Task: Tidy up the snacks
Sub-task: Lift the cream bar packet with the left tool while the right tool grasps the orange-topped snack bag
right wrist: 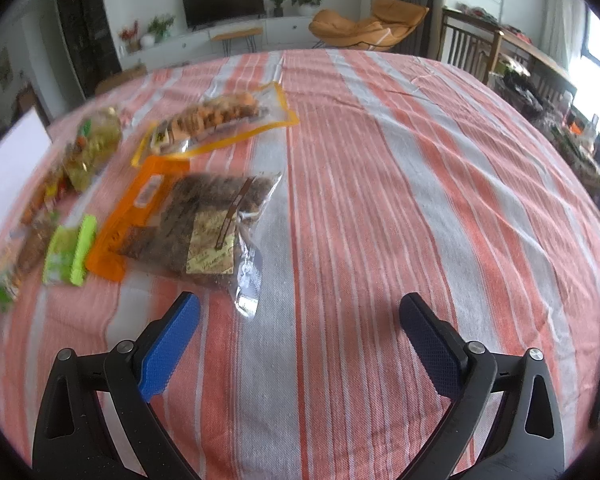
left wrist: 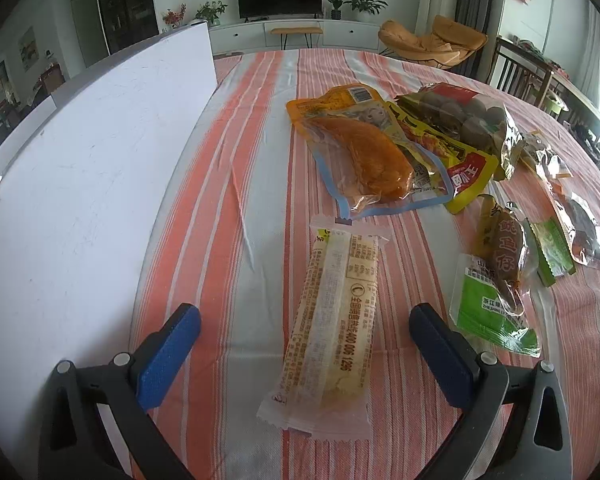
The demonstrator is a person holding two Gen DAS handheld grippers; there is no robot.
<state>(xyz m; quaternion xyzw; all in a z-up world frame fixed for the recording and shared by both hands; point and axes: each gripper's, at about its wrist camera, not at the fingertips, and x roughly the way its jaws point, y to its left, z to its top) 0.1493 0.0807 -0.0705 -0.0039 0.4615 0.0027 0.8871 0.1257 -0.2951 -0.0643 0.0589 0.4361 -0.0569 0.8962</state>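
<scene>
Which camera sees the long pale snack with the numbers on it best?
The left wrist view: the long pale snack packet lies whole on the striped cloth, sharp, between the open left gripper fingers. The right wrist view does not show it.

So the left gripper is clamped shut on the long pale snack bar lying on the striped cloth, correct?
Not quite. The left gripper is wide open, not clamped: in the left wrist view its blue pads stand clear on either side of the long pale snack bar without touching it. The bar does lie flat on the striped cloth, between the jaws.
</scene>
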